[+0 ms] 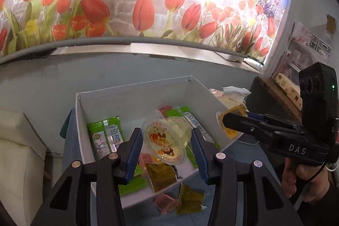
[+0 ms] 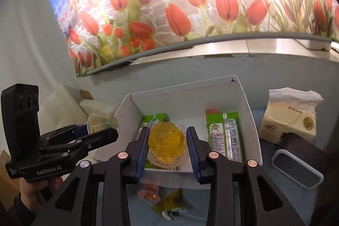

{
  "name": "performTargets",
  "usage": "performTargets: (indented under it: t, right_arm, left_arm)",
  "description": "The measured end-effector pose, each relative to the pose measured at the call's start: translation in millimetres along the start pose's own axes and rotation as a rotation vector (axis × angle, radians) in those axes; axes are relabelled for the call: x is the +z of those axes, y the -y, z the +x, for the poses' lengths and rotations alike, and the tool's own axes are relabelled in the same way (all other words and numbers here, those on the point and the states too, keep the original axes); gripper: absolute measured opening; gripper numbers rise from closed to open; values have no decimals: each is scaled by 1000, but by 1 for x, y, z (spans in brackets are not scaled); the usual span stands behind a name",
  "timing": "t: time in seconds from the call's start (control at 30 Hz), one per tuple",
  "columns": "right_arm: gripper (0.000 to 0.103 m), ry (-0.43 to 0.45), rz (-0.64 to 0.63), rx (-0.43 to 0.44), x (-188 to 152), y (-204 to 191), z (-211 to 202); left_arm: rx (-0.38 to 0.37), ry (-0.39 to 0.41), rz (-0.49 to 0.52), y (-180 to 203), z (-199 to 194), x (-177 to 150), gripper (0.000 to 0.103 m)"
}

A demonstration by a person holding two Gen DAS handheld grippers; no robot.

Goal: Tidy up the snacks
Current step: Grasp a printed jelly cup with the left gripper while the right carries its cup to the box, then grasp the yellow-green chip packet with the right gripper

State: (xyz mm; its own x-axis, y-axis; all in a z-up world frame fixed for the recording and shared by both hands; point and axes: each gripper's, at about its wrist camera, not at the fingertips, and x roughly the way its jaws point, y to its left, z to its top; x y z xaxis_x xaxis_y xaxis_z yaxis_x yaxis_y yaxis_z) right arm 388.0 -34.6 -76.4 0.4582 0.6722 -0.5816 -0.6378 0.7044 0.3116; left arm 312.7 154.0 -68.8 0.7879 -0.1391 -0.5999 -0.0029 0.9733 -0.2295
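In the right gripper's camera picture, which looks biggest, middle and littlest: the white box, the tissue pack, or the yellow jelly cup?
1. white box
2. tissue pack
3. yellow jelly cup, though it is nearest the camera, so it looks bigger than it really is.

A big wall picture of red tulips is hanging above a grey ledge; a cream paper tissue pack is sitting near a dark box with a white rim; a pale cushion is lying at the left.

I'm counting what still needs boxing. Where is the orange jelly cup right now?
The orange jelly cup sits clamped in the right tongs, held above the near edge of the white box, with green snack packets just to its right.
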Motion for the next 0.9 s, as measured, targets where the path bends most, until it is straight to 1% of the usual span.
performTargets:
  t: [0.03, 0.07, 0.1, 0.13, 0.17, 0.2, 0.23, 0.3, 0.37, 0.43, 0.47, 0.53, 0.6, 0.67, 0.77, 0.8, 0.87, 0.9]
  right_arm:
    - [39, -13, 3, -6, 1, 4, 7]
    - [40, -31, 8, -8, 2, 8, 14]
    - [40, -40, 15, -10, 2, 13, 17]
    - [54, -54, 37, -20, 3, 18, 23]
    - [84, -60, 60, -28, 4, 22, 25]
    - [94, -36, 81, -22, 5, 26, 22]
    - [94, 0, 81, -11, 5, 28, 17]
    - [94, 39, 87, -17, 8, 30, 9]
    - [95, 35, 95, -13, 9, 31, 8]
    - [102, 35, 82, -26, 10, 29, 6]
    - [103, 44, 75, -34, 9, 28, 5]
    - [103, 52, 77, -28, 8, 26, 3]
    - [103, 42, 76, -27, 8, 24, 3]
    - [103, 44, 56, -43, 8, 19, 2]
    - [103, 49, 37, -61, 7, 12, -3]
    - [103, 56, 32, -52, 6, 10, -7]
    - [103, 58, 20, -38, 4, 4, -11]
    - [103, 59, 6, -48, 1, 0, -14]
  left_arm:
    - [-4, -17, -1, -3, 8, 0, 52]
    - [6, -23, 1, -4, 13, -1, 55]
    - [16, -38, 6, -5, 17, -2, 71]
    - [36, -53, 7, -7, 21, -3, 93]
    - [51, -49, 8, -8, 21, -5, 98]
    - [42, -26, 22, -8, 18, -8, 99]
    - [37, -13, 29, -9, 15, -9, 103]
    - [71, -23, 35, -10, 14, -11, 103]
    - [71, -29, 45, -10, 13, -12, 103]
    - [87, -36, 50, -9, 13, -12, 103]
    - [86, -36, 49, -9, 12, -12, 103]
    - [80, -36, 43, -9, 10, -13, 103]
    - [105, -36, 34, -10, 8, -12, 103]
    - [107, -36, 17, -12, 5, -12, 103]
    - [87, -18, -34, -16, -7, -14, 103]
    - [82, -12, -42, -16, -11, -15, 103]
    - [89, -7, -36, -14, -19, -18, 103]
    - [98, -7, -29, -12, -22, -20, 103]
